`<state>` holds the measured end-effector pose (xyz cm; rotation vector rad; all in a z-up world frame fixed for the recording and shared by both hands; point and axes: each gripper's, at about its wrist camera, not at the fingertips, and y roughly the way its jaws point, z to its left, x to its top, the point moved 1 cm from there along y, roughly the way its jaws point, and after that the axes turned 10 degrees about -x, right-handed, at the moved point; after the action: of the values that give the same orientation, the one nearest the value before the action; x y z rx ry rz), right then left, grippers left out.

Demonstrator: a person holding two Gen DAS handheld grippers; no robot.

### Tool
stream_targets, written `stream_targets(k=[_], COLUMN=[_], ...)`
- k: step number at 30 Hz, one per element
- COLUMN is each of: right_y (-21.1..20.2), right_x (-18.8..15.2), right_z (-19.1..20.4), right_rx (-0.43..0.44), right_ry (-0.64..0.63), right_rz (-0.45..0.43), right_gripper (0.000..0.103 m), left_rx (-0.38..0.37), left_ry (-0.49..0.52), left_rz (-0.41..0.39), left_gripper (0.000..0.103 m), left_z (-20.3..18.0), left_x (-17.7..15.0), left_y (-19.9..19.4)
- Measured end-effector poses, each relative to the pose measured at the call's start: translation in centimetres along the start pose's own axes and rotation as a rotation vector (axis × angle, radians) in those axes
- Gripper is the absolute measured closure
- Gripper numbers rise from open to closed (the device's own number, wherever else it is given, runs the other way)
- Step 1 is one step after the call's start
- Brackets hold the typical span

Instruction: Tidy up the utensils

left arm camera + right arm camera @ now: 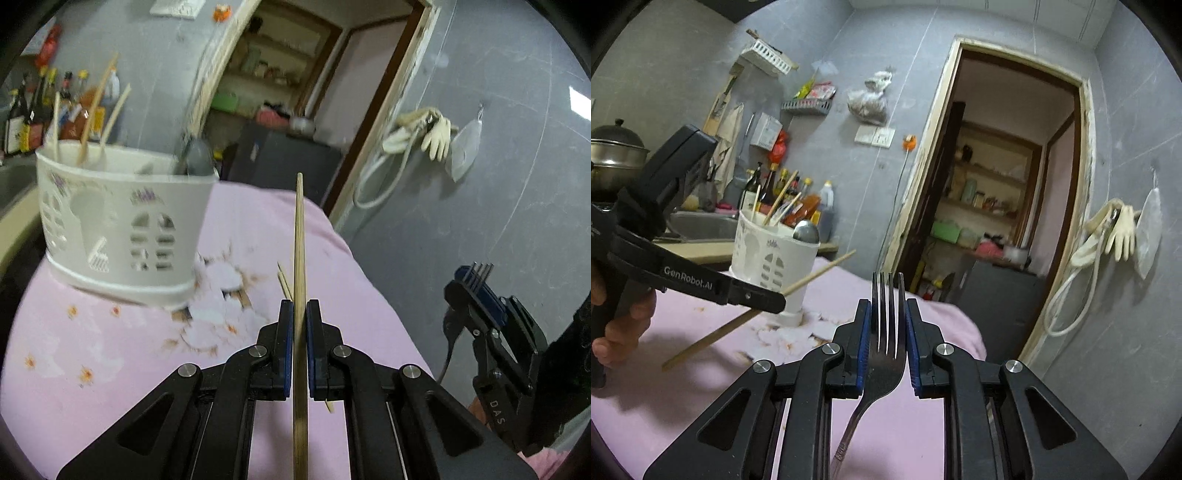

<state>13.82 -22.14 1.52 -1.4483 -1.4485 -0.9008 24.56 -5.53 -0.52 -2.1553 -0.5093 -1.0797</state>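
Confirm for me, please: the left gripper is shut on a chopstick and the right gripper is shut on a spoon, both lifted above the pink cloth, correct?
Not quite: the right gripper is shut on a fork, its tines plain in the right wrist view. The rest holds: the left gripper is shut on a chopstick, above the pink cloth.

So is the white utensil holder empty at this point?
No. The utensil holder already holds several chopsticks and a spoon, all sticking above its rim.
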Motion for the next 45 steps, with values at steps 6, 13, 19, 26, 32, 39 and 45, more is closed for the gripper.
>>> stream_targets(k=[6, 13, 19, 26, 32, 39, 45], right_y=[0.5, 2.8, 9.0, 12.9, 14.9, 15.9, 17.0], right_x=[0.9, -0.2, -3.3, -4.0, -3.3, -4.4, -5.0], right_z=[0.2, 0.1, -3.9, -1.3, 2.8, 5.6, 5.1], right_rx=[0.001, 0.046, 0.236, 0.396, 0.404, 0.384, 0.444], right_ry=[0.001, 0.01, 0.25, 0.238, 0.062, -0.076, -0.001], right_rz=[-0.034, 0.131, 0.46, 0.617, 0.628, 0.671, 0.735], right_gripper=[0.099, 0.099, 0.062, 0.062, 0.062, 0.074, 0.078], left_rx=[0.025, 0.035, 0.024, 0.019, 0.023, 0.026, 0.018], left_ry=[0.016, 0.005, -0.013, -0.043, -0.08, -0.092, -0.11], left_rz=[-0.057, -0.03, -0.015, -0.01, -0.016, -0.045, -0.039], left_gripper=[0.099, 0.099, 0.099, 0.099, 0.099, 0.099, 0.099], left_z=[-0.3, 0.4, 0.9, 2.4, 3.7, 4.3, 4.4], left_x=[0.6, -0.1, -0.8, -0.7, -0.8, -0.7, -1.1], left_y=[-1.0, -1.9, -1.6, -1.5, -1.5, -2.3, -2.3])
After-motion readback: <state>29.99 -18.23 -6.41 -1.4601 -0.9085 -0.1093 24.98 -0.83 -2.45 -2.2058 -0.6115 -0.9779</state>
